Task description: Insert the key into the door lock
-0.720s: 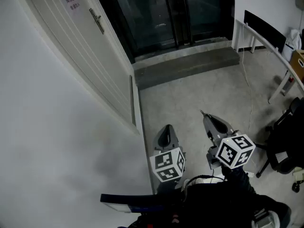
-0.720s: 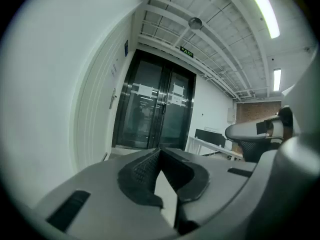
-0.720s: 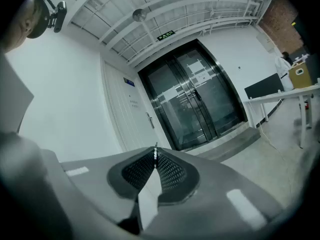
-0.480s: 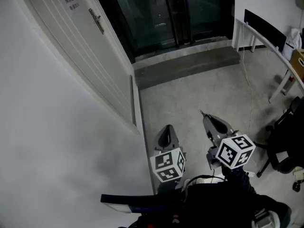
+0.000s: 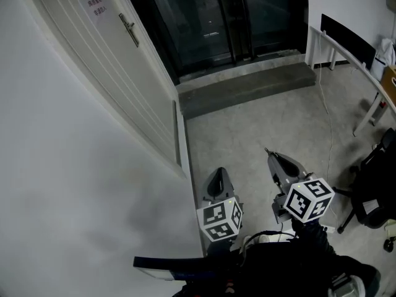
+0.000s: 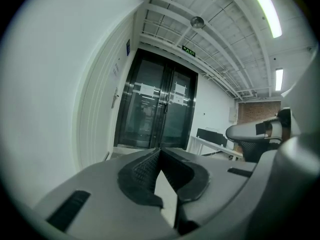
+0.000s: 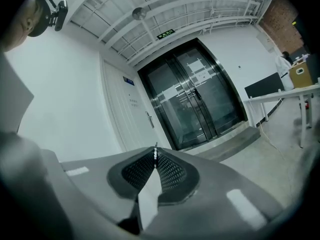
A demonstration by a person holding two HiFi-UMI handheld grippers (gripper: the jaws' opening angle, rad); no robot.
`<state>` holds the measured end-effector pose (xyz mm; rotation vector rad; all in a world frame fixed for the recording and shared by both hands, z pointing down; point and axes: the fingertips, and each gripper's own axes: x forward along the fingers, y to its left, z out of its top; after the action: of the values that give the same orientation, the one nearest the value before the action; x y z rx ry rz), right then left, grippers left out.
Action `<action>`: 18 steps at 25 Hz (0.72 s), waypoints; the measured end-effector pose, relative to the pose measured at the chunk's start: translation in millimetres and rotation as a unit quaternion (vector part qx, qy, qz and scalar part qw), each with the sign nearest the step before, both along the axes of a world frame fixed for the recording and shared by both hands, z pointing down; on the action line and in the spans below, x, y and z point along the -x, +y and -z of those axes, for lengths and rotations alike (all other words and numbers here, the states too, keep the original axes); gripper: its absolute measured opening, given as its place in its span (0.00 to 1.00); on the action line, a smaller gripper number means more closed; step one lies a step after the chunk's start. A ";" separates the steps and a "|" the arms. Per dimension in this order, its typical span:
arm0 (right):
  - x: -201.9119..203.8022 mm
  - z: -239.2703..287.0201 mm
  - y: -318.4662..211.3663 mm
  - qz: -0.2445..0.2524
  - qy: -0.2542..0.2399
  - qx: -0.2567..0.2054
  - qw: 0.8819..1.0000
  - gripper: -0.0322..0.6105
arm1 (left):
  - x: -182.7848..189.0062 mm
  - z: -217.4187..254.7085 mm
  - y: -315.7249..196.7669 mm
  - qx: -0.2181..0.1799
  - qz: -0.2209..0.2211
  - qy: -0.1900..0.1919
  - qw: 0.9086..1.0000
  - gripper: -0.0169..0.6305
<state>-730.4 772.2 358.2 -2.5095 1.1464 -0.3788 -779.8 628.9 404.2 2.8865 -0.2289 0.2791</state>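
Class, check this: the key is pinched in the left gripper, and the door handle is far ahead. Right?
No: the right gripper view shows the key pinched in the right gripper, not the left gripper. The door handle is far ahead.

Ceiling strip light (image 6: 267, 9) glares; gripper views bulge, with black corners.

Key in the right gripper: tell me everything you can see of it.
The key shows only as a thin metallic sliver, edge-on, pinched between the ribbed black pads of the right gripper, whose jaws are shut on it. Its tip pokes slightly past them. In the head view it is a slim point above the grey floor, well short of the white door. Its teeth are hidden.
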 end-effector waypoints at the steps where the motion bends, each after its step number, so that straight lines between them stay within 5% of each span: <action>1: -0.8 -0.3 -2.3 -0.001 0.000 0.000 1.000 0.07 | 0.2 -0.6 -2.9 -0.001 0.000 -0.001 1.000 0.03; 10: -1.9 -12.2 -7.8 -0.013 -0.007 0.003 1.000 0.07 | -0.7 -25.9 -8.1 0.017 -0.008 -0.018 1.000 0.03; 18: -65.7 -18.0 -35.0 -0.007 0.001 -0.003 1.000 0.07 | -59.8 -37.6 -31.0 0.021 -0.004 -0.014 1.000 0.03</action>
<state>-664.6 737.1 376.2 -2.5133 1.1282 -0.3679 -719.9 597.9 441.8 2.8439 -0.2133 0.3216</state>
